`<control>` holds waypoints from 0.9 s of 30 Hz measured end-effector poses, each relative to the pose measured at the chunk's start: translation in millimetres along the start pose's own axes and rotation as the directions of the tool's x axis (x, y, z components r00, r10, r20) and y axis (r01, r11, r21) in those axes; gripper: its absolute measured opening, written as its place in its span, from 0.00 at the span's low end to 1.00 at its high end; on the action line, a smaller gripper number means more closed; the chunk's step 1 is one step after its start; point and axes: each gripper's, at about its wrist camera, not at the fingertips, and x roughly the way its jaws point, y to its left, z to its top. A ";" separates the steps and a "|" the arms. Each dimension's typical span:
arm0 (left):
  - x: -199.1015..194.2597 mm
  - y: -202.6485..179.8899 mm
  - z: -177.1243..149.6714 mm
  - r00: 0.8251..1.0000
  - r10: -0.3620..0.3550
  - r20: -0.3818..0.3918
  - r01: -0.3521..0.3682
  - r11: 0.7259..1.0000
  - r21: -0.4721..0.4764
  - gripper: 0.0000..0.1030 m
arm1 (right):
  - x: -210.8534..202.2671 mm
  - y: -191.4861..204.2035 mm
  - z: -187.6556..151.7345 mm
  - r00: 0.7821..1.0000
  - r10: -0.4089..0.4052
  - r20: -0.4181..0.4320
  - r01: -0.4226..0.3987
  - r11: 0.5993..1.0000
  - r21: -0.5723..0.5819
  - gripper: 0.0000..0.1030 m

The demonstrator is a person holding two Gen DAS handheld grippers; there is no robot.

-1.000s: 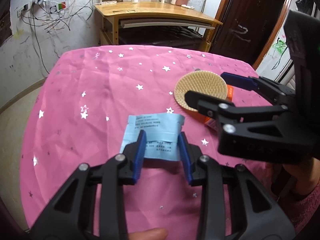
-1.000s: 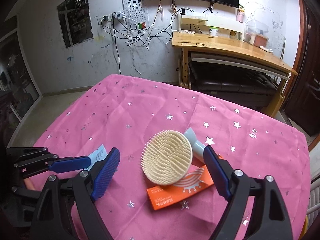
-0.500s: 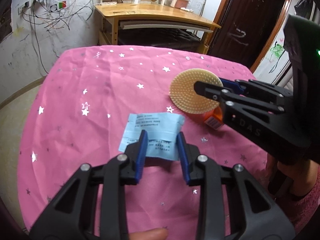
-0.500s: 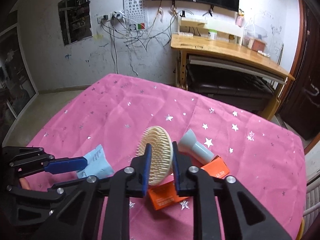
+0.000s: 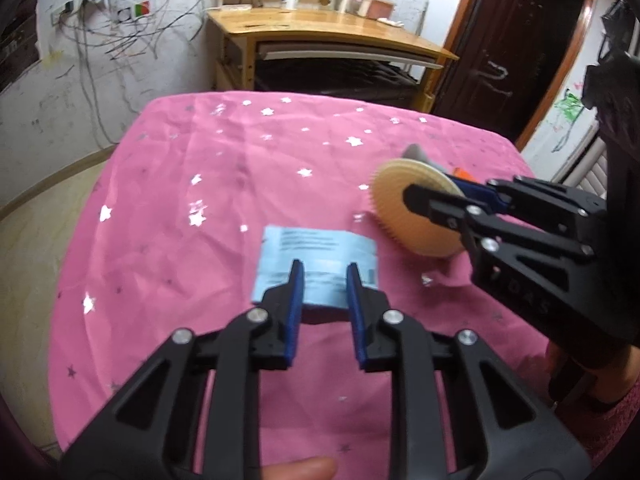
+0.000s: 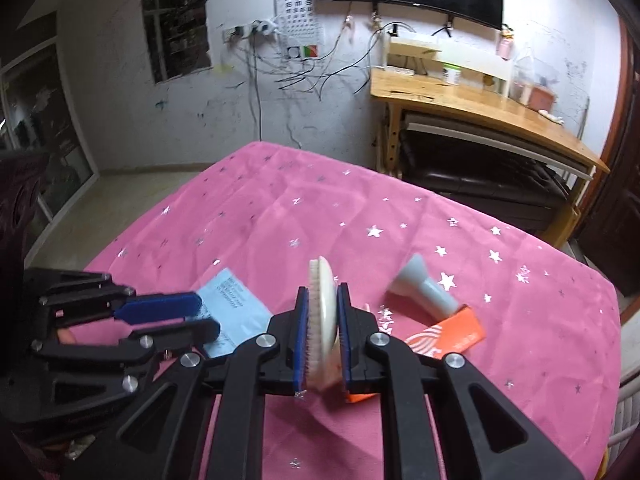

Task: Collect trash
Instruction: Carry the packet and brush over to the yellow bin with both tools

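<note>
A light blue packet [image 5: 316, 256] lies flat on the pink star cloth [image 5: 200, 184]; it also shows in the right wrist view [image 6: 236, 312]. My left gripper [image 5: 323, 280] is open, its blue pads either side of the packet's near edge, just above it. My right gripper [image 6: 322, 312] is shut on a round tan bristle brush [image 6: 322, 308] and holds it on edge above the cloth; the brush also shows in the left wrist view [image 5: 404, 196]. An orange packet [image 6: 448, 336] lies under and right of the brush.
A grey funnel-shaped piece [image 6: 424, 286] lies by the orange packet. A wooden desk [image 6: 480, 116] stands beyond the table's far edge, a dark door [image 5: 508, 52] at the far right. Cables hang on the wall [image 6: 280, 76].
My right gripper closed on the brush and lifted it on edge off the orange packet. My left gripper narrowed a little over the blue packet.
</note>
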 end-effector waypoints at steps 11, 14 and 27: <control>-0.6 13.0 -0.7 0.999 -0.033 -0.002 0.033 0.999 -0.013 0.70 | 17.9 8.8 1.7 0.999 -0.043 -0.028 0.043 0.999 -0.033 0.07; 2.1 9.0 0.5 1.000 -0.016 -0.007 0.016 1.000 0.005 0.70 | 16.6 9.7 2.0 0.998 -0.066 -0.004 0.065 0.997 -0.037 0.05; 22.3 -27.2 1.6 0.997 0.067 -0.036 -0.061 0.985 0.160 0.28 | -30.5 -27.7 1.0 0.993 -0.006 0.118 -0.006 0.995 0.101 0.05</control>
